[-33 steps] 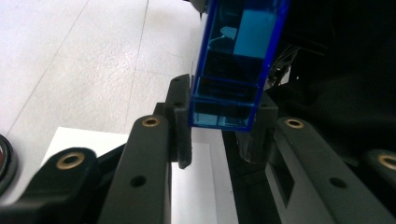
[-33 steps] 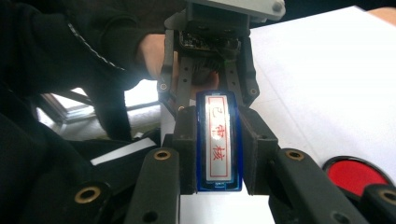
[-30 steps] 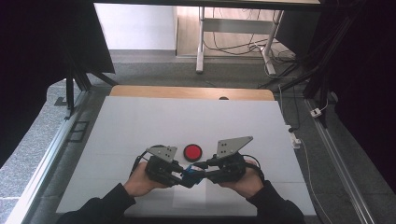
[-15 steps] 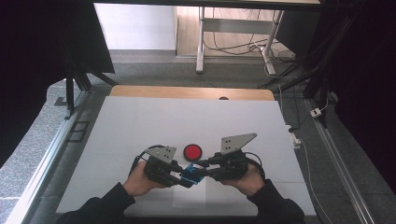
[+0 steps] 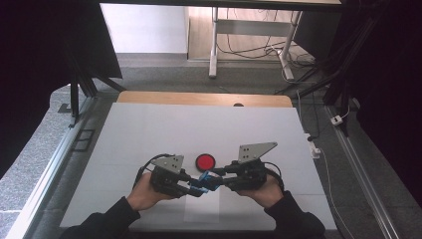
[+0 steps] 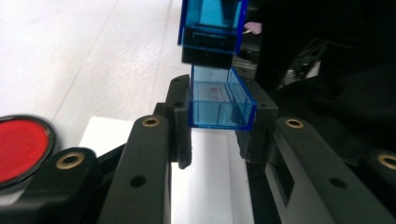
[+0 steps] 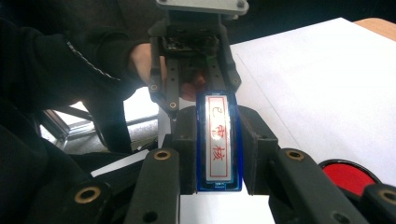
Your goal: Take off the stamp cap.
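Low over the near part of the white table (image 5: pixel 149 129), two hand-held grippers meet tip to tip. My left gripper (image 5: pixel 195 185) (image 6: pixel 218 119) is shut on a clear blue box-shaped cap (image 6: pixel 222 105). Just beyond the cap in the left gripper view are a black section (image 6: pixel 208 49) and a further blue part (image 6: pixel 212 18) of the stamp. My right gripper (image 5: pixel 216 178) (image 7: pixel 218 144) is shut on a blue stamp body (image 7: pixel 218 140) whose white label bears red characters. From above, the blue pieces (image 5: pixel 205 180) show between the two sets of fingertips.
A round red ink pad (image 5: pixel 205 161) (image 6: pixel 21 142) (image 7: pixel 350 177) lies on the table just behind the grippers. A smaller white sheet (image 5: pixel 201 209) lies under them near the front edge. A wooden strip (image 5: pixel 199 98) runs along the table's far edge.
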The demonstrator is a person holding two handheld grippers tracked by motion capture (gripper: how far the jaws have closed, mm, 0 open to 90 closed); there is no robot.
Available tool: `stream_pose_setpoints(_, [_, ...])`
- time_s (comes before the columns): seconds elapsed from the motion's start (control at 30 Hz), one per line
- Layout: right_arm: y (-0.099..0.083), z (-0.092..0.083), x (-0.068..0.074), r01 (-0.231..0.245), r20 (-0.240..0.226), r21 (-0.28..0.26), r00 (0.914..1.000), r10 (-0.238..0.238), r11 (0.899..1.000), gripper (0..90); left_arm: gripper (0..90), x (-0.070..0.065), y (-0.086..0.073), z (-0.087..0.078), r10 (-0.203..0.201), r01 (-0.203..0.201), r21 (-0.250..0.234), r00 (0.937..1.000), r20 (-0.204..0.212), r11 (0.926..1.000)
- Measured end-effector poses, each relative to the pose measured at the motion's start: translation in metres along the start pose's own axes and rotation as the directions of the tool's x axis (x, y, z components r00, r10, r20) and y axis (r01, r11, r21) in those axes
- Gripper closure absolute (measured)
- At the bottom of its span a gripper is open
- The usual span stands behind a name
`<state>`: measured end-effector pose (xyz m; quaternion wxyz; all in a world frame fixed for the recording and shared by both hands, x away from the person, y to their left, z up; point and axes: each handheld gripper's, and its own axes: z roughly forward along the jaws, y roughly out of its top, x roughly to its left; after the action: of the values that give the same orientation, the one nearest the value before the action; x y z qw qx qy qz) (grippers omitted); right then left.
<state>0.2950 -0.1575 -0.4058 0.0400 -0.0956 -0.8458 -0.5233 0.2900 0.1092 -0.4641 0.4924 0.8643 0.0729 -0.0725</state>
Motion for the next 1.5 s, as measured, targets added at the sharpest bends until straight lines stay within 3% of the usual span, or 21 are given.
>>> stream_pose_setpoints(0.13, [0.0, 0.0, 0.001, 0.006, 0.022, 0.003, 0.9997, -0.006, 1.0, 70.7, 68.8, -0.003, -0.003, -0.005, -0.019, 0.019, 0.016, 0.999, -0.041, 0.9997])
stream_pose_setpoints(0.3, [-0.001, -0.001, -0.002, -0.016, 0.04, -0.007, 0.9991, 0.016, 1.0, 70.7, 68.7, -0.007, -0.006, -0.014, -0.053, 0.053, 0.0, 0.9944, -0.092, 0.9986])
stream_pose_setpoints(0.5, [-0.002, -0.002, -0.004, -0.026, 0.057, -0.009, 0.998, 0.026, 1.0, 70.7, 68.7, -0.016, -0.01, -0.024, -0.084, 0.087, 0.01, 0.9823, -0.167, 0.9961])
stream_pose_setpoints(0.73, [-0.003, -0.002, -0.004, -0.029, 0.073, 0.004, 0.9969, 0.028, 1.0, 70.7, 68.6, -0.027, -0.017, -0.037, -0.101, 0.107, 0.01, 0.9633, -0.249, 0.9942])
stream_pose_setpoints(1.07, [-0.004, -0.002, -0.005, -0.025, 0.103, 0.012, 0.9944, 0.024, 1.0, 70.7, 68.6, -0.04, -0.032, -0.056, -0.168, 0.175, -0.01, 0.9284, -0.331, 0.9845])
stream_pose_setpoints(1.2, [-0.004, -0.001, -0.005, -0.033, 0.125, 0.018, 0.9916, 0.03, 0.999, 70.7, 68.6, -0.046, -0.039, -0.063, -0.195, 0.201, -0.02, 0.9108, -0.364, 0.9793])
stream_pose_setpoints(1.43, [-0.004, 0.001, -0.005, -0.028, 0.157, 0.033, 0.9874, 0.023, 0.999, 70.7, 68.5, -0.055, -0.052, -0.077, -0.263, 0.259, -0.067, 0.8777, -0.4, 0.9637])
stream_pose_setpoints(1.5, [-0.004, 0.001, -0.005, -0.024, 0.165, 0.036, 0.9861, 0.018, 0.999, 70.7, 68.5, -0.059, -0.055, -0.081, -0.283, 0.277, -0.076, 0.8641, -0.416, 0.9579])
